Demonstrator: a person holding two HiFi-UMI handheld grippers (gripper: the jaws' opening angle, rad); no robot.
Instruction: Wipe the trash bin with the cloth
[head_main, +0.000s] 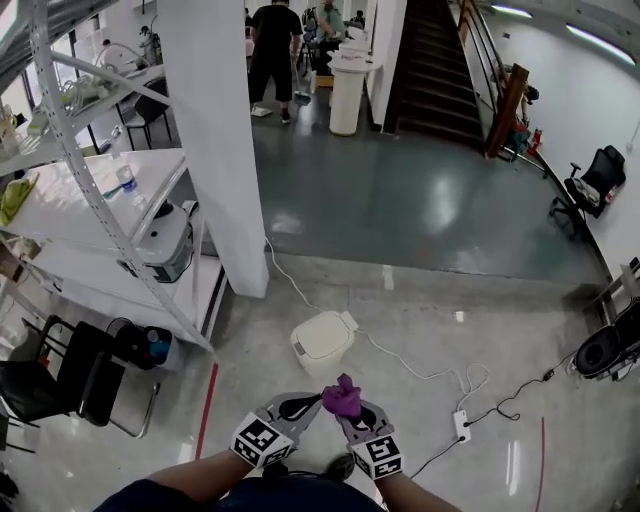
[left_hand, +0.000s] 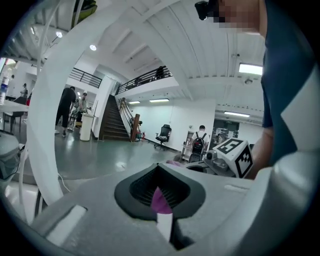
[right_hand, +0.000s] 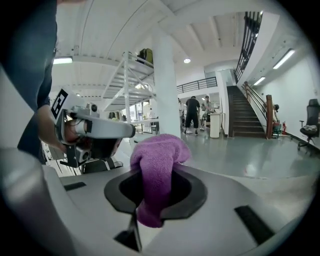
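right tongs (right_hand: 155, 199) round cloth (right_hand: 158, 162), bin (head_main: 322, 341) lidded

The glossy grey floor (head_main: 430, 320) is carrying a white trash bin (head_main: 323, 342), a white cable (head_main: 405, 362) trailing beside it toward a power strip (head_main: 461, 426).

Illumination: bright and even in all views, supplied by ceiling lights (head_main: 598, 36) overhead. The polished floor (head_main: 430, 205) carries pale glare patches and reflections. Shadows are faint and soft-edged. Head view: sharp, with mild bending at the edges. Left gripper view and right gripper view: heavy fisheye distortion and black vignetted corners, with the white column (left_hand: 47, 130) bowed into an arc. The purple cloth (right_hand: 157, 167) reads crisp; the nearest foreground is slightly soft.
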